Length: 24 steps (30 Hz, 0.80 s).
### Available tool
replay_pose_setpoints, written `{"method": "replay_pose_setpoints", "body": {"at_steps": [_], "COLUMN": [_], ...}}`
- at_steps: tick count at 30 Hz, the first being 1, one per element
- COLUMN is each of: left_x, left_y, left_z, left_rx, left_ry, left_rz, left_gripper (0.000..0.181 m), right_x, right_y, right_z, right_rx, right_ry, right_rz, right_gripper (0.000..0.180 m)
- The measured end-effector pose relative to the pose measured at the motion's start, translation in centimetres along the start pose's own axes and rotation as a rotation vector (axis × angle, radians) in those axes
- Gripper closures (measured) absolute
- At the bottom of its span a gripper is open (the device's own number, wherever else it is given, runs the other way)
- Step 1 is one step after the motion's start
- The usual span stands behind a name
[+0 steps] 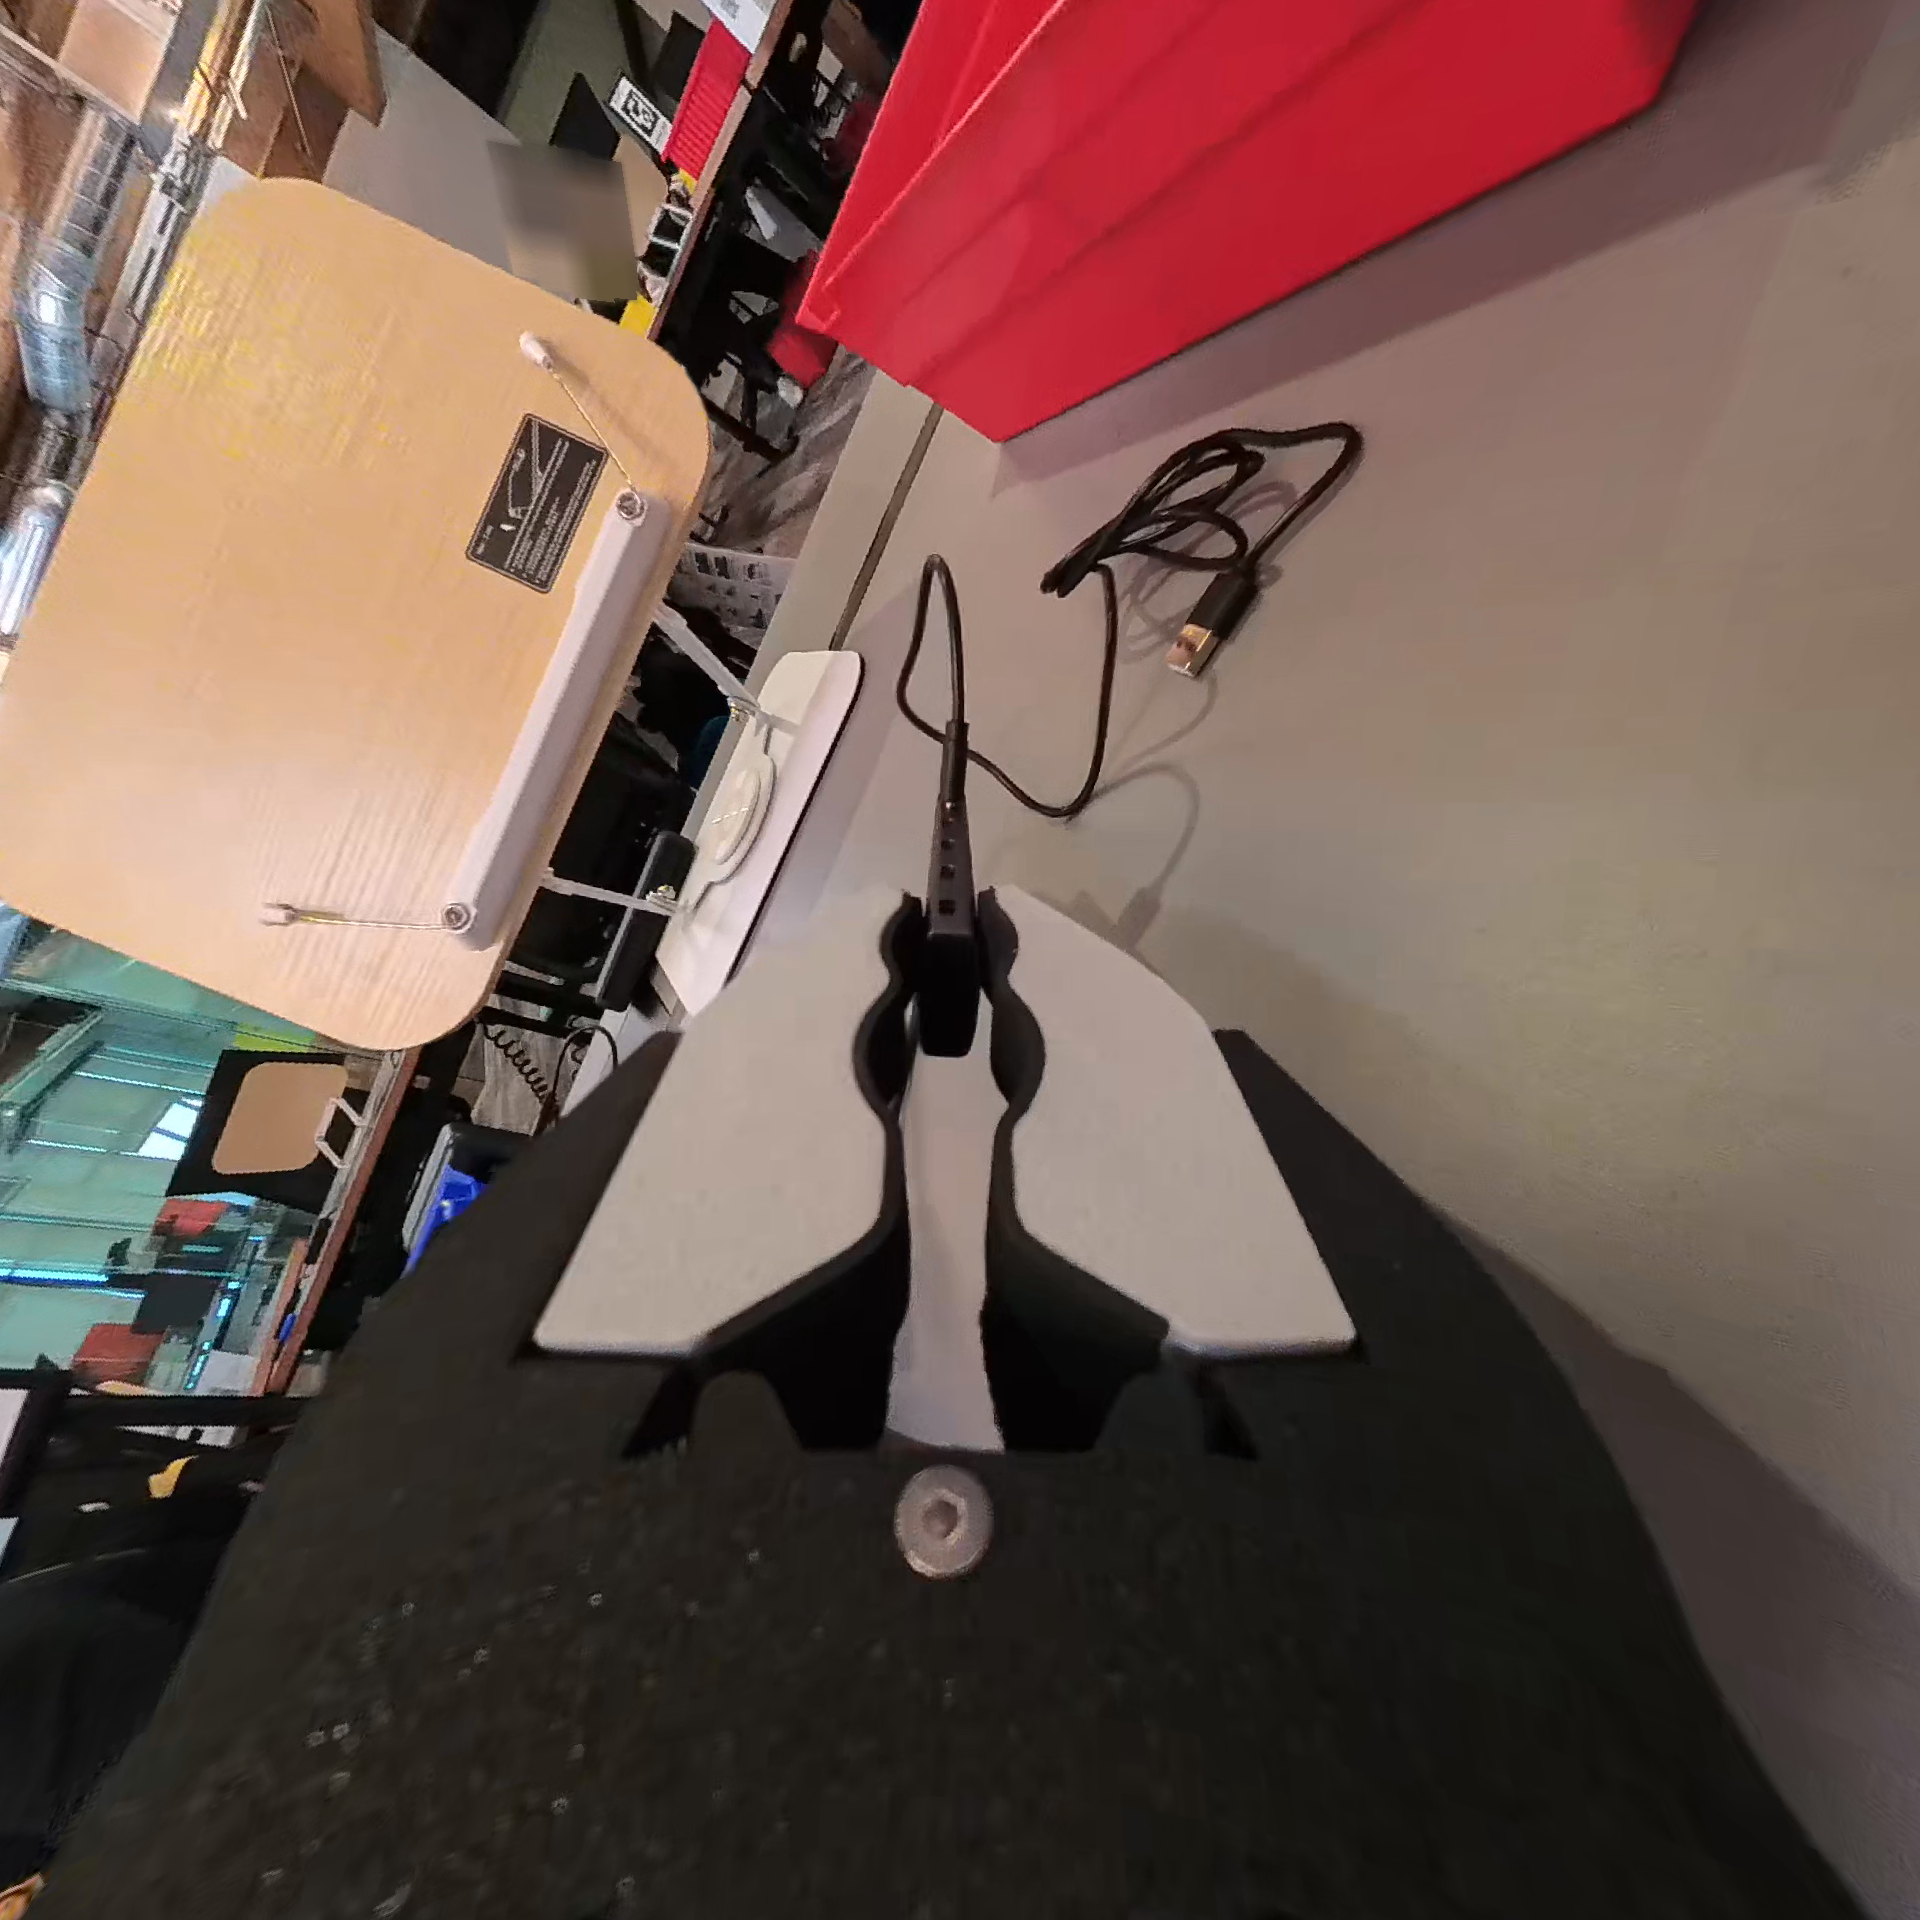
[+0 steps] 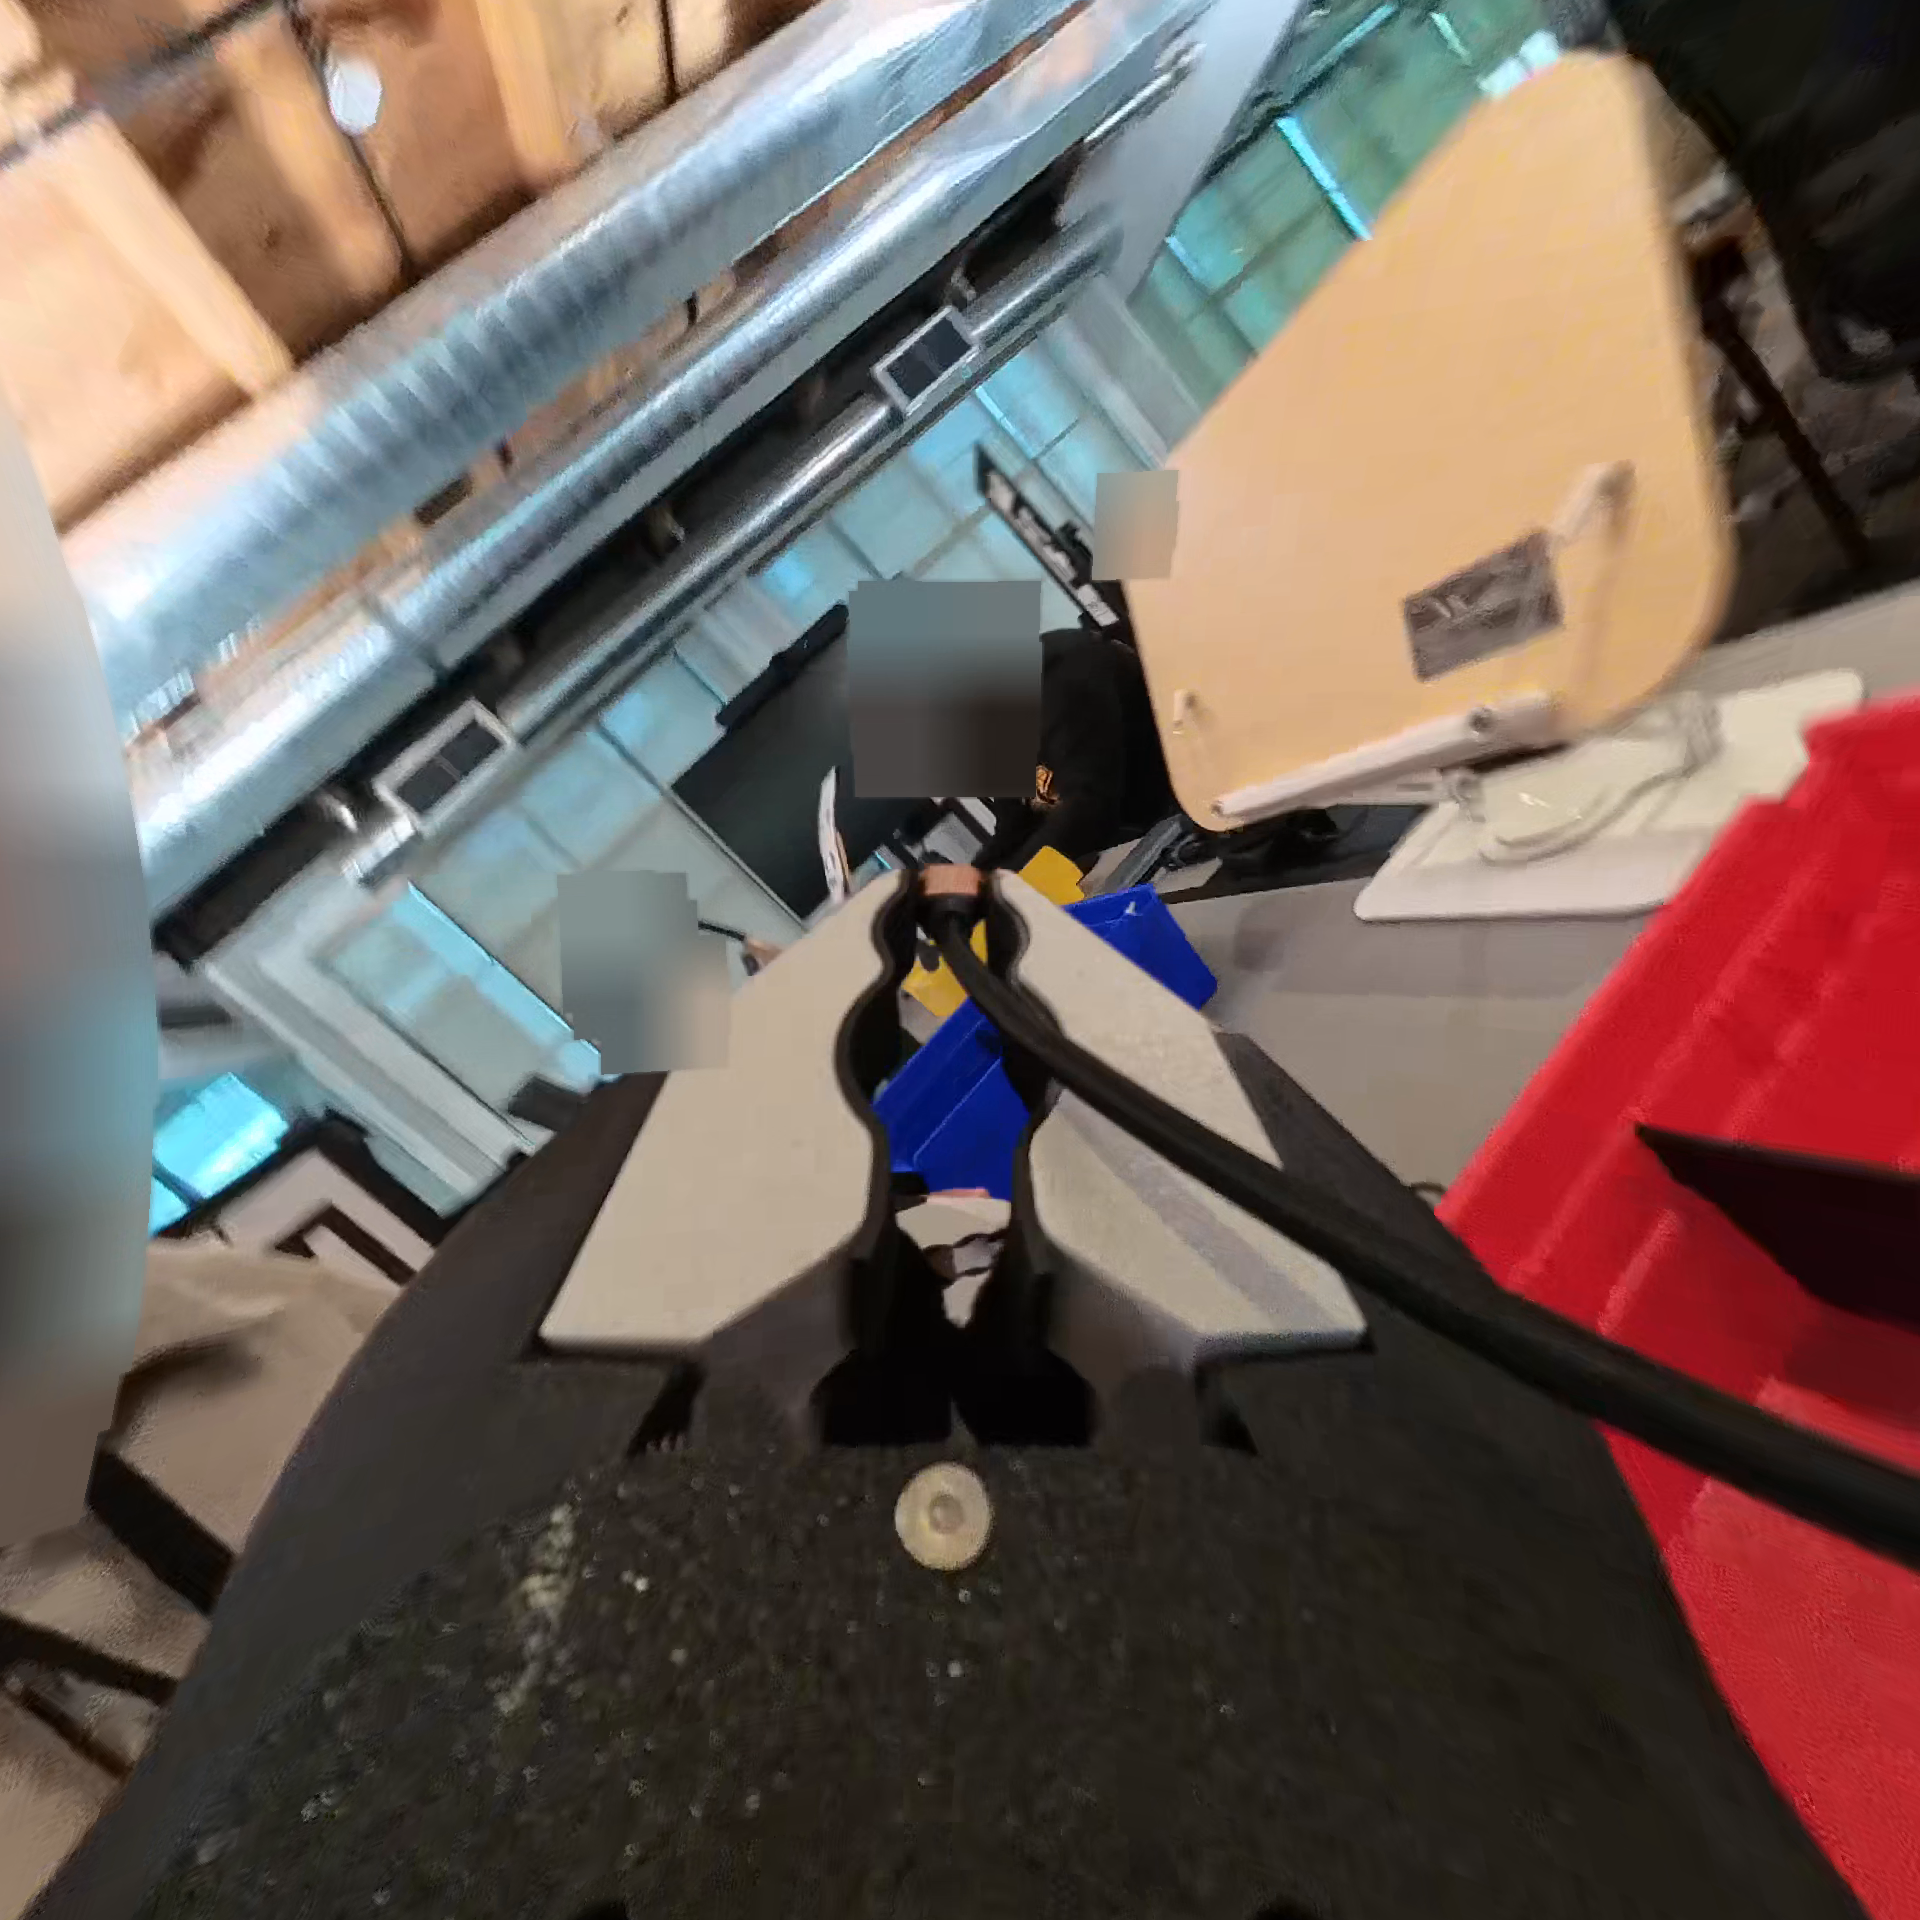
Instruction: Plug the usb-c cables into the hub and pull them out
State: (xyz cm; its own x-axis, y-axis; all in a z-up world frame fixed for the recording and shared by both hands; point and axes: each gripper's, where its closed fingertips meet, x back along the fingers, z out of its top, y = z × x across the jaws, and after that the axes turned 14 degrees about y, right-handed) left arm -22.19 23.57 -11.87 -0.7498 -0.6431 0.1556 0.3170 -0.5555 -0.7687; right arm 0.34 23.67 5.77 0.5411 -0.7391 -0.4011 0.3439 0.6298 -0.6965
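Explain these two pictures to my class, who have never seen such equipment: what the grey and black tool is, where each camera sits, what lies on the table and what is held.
Each picture comes from a camera fixed on a hand-held pair of tongs, looking forward along its two grey fingers. A person holds one pair in each hand.

In the left wrist view, the left tongs are shut on a slim black hub above a grey table. A loose black cable lies coiled there beside a red bin.

In the right wrist view, which is blurred, the right tongs are shut on a black cable end, its cord trailing back to the lower right. It is not plugged into the hub.
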Motion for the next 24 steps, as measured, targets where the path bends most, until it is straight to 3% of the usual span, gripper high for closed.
{"method": "replay_pose_setpoints", "body": {"at_steps": [3,5,8,13,16,17,20,24], "left_x": [0.1,0.1,0.1,0.0,-0.1,-0.2,-0.3,-0.2], "left_y": [0.0,0.5,0.8,1.2,1.2,1.2,1.2,1.2], "left_z": [-0.3,-0.6,-0.5,-0.5,-0.4,-0.3,-0.1,0.0], "left_rx": [0.012,0.006,-0.025,-0.029,-0.031,-0.032,-0.041,-0.054], "left_ry": [-0.003,-0.008,-0.012,-0.010,-0.007,-0.006,-0.003,-0.003], "left_rz": [-0.005,-0.026,-0.030,-0.043,-0.043,-0.043,-0.045,-0.044], "left_gripper": [0.171,0.171,0.171,0.171,0.171,0.171,0.170,0.171], "right_x": [1.6,3.2,6.4,12.6,13.2,12.6,7.8,7.3], "right_y": [4.7,7.3,9.6,13.0,12.9,12.6,8.6,9.9], "right_z": [-1.4,-4.1,-7.0,-7.2,-7.5,-8.2,-11.1,-11.4], "right_rx": [-0.205,-0.241,-0.116,0.115,0.167,0.183,0.079,-0.014], "right_ry": [0.015,-0.117,-0.354,-0.647,-0.729,-0.756,-0.730,-0.712], "right_rz": [-0.084,-0.164,-0.305,-0.620,-0.672,-0.639,-0.306,-0.320], "right_gripper": [0.168,0.169,0.168,0.168,0.168,0.168,0.168,0.168]}}
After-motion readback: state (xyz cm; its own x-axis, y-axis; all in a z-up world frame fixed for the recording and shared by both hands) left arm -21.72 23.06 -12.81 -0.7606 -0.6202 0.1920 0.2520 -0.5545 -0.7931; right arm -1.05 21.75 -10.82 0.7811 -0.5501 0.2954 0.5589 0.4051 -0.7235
